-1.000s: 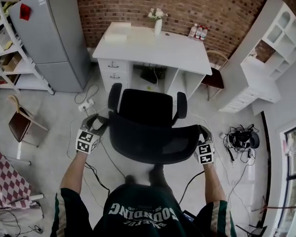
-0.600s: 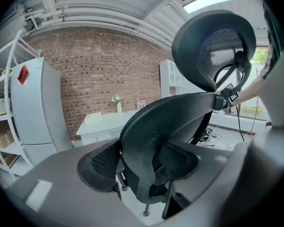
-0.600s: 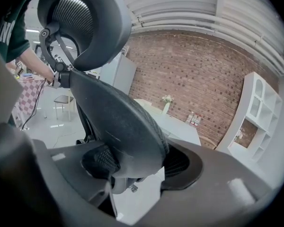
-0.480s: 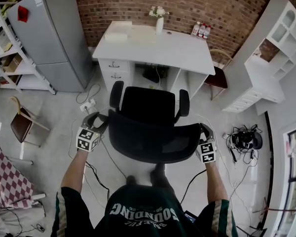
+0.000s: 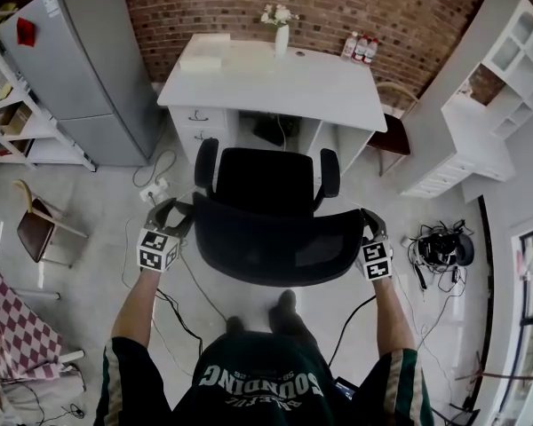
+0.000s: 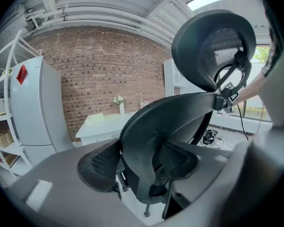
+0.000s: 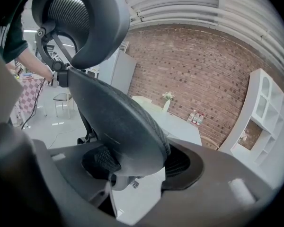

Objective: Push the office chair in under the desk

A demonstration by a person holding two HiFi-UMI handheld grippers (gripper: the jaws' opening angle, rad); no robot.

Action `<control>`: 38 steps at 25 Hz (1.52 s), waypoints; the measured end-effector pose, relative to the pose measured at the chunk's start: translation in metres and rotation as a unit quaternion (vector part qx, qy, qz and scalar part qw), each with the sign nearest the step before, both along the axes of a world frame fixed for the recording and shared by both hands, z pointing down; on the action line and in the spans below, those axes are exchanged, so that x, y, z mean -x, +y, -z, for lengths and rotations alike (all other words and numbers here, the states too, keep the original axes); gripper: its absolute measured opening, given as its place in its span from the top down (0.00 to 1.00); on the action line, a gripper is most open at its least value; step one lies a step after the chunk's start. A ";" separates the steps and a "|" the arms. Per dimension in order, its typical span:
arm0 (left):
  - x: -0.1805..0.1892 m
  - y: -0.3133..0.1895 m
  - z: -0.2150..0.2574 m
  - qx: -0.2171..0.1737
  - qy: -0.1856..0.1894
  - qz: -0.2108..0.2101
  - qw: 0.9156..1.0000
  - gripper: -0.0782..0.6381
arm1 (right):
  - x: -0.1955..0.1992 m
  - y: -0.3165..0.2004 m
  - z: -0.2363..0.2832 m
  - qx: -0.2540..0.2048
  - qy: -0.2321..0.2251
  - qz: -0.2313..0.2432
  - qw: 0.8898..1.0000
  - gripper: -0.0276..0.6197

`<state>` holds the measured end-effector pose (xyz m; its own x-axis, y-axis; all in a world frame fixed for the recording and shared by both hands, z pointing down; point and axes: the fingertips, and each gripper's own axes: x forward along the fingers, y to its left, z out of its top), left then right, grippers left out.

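A black office chair [image 5: 265,180] stands on the floor facing the white desk [image 5: 338,87], its seat front near the desk's knee opening. Its curved mesh backrest [image 5: 275,242] is turned toward me. My left gripper [image 5: 179,216] clamps the backrest's left edge, and my right gripper [image 5: 370,229] clamps its right edge. In the left gripper view the backrest rim [image 6: 146,141] sits between the two pads of the left gripper [image 6: 139,162]. In the right gripper view the rim [image 7: 118,131] fills the gap of the right gripper [image 7: 139,162]. The headrest [image 6: 213,46] rises above.
A grey fridge [image 5: 80,60] stands left of the desk, and a white shelf unit [image 5: 480,105] at the right. A small wooden chair [image 5: 40,224], a power strip [image 5: 155,189] and a cable pile [image 5: 440,251] lie on the floor. A vase [image 5: 282,38] and bottles [image 5: 360,50] are on the desk.
The chair has rolled toward the desk, with both grippers following it while holding the backrest edges. The seat front is now closer to the knee opening.
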<state>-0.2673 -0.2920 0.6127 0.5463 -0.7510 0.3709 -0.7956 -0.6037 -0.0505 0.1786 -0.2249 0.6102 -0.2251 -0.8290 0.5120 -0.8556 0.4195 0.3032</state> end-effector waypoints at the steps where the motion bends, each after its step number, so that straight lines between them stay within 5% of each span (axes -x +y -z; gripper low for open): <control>1: -0.002 -0.005 0.001 0.001 0.000 0.001 1.000 0.53 | -0.002 -0.005 0.000 -0.001 0.000 0.001 1.000 0.59; 20: -0.014 -0.102 -0.003 0.032 -0.011 0.006 0.999 0.53 | -0.012 -0.097 -0.003 -0.006 -0.002 0.012 1.000 0.60; 38: -0.006 -0.098 -0.006 0.039 0.032 0.046 0.998 0.51 | -0.007 -0.085 -0.004 0.005 -0.014 -0.004 1.000 0.58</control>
<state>-0.2609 -0.3898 0.6183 0.5003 -0.7695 0.3971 -0.8484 -0.5273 0.0471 0.1859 -0.3095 0.6145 -0.2325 -0.8260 0.5134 -0.8673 0.4149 0.2749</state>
